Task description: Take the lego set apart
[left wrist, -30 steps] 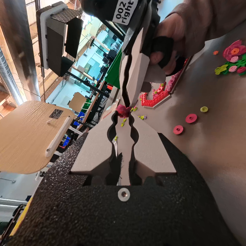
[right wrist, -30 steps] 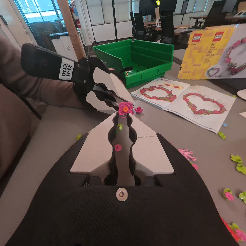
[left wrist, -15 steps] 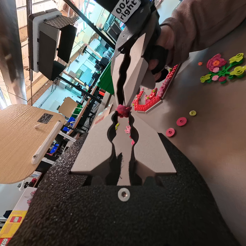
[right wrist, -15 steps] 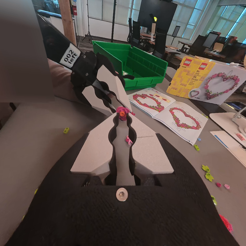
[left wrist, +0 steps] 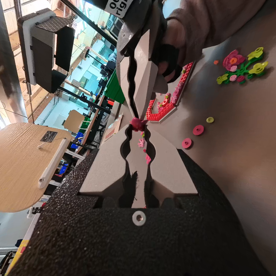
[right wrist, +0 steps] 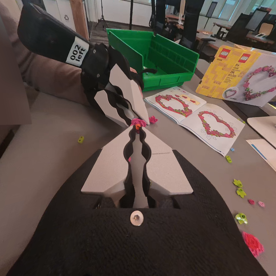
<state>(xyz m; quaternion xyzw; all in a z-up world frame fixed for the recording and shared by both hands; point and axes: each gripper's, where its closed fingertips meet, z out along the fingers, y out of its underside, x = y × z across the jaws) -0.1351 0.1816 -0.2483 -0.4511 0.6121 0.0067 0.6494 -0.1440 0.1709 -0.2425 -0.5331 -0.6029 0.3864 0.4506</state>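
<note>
A small magenta flower (left wrist: 137, 125) with an orange centre is held in the air between both grippers, above the grey table (left wrist: 224, 149). My left gripper (left wrist: 138, 128) is shut on it from below in the left wrist view. My right gripper (left wrist: 136, 116) comes down from above and pinches its top. In the right wrist view my right gripper (right wrist: 137, 129) is shut on the flower (right wrist: 135, 121), and the left gripper (right wrist: 138, 122) grips it from the upper left. A partly stripped red heart frame (left wrist: 162, 109) lies behind.
A green-stemmed flower cluster (left wrist: 242, 67) and pink discs (left wrist: 198, 130) lie to the right in the left wrist view. In the right wrist view there are a green bin (right wrist: 164, 62), an open booklet (right wrist: 194, 116), a yellow box (right wrist: 239, 74), another magenta flower (right wrist: 153, 119) and scattered lime pieces (right wrist: 239, 188). Only a small space, under 4 cm, lies between the two pairs of fingers.
Both grippers have stayed shut on the flower and have moved together over the table. The flower has tipped from facing the right camera to nearly edge-on.
</note>
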